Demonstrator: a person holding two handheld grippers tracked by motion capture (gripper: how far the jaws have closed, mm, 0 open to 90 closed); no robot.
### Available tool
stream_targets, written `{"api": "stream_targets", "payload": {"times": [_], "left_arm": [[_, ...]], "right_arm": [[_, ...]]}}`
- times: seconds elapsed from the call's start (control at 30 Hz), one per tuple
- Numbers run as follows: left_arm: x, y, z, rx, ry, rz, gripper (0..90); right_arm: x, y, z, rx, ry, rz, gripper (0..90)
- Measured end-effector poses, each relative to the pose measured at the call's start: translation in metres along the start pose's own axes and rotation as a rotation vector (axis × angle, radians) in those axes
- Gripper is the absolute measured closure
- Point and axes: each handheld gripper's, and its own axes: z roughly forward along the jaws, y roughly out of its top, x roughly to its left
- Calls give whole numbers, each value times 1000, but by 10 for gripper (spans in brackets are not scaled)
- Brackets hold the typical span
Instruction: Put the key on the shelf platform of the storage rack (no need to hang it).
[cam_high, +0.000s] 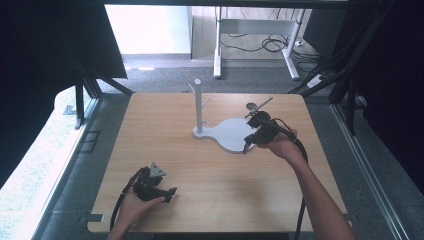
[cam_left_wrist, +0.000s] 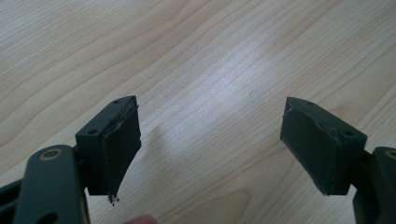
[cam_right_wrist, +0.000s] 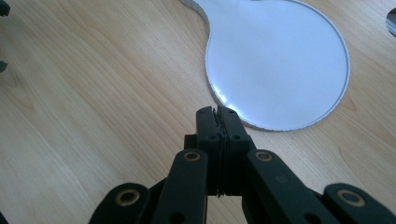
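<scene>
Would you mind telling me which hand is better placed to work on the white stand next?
Probably the right. The right gripper, jaws shut, sits at the rim of the white stand. The left gripper, jaws open, rests far back near the table edge.

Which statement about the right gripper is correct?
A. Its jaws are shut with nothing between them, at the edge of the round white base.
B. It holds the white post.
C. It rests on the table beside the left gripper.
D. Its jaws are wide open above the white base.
A: in the right gripper view the right gripper has its two black jaws pressed together with nothing between them, their tips at the rim of the round white base.
</scene>
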Motion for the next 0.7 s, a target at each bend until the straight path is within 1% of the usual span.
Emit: {"api": "stream_targets", "payload": {"times": [0.3, 0.7], "left_arm": [[0, 0, 0, 0, -1, 1, 205], [2, 0, -1, -2, -1, -6, 205]], "right_arm": [[-4, 7, 3, 6, -5, 6, 894], [-12, 23, 17, 25, -8, 23, 895]]}}
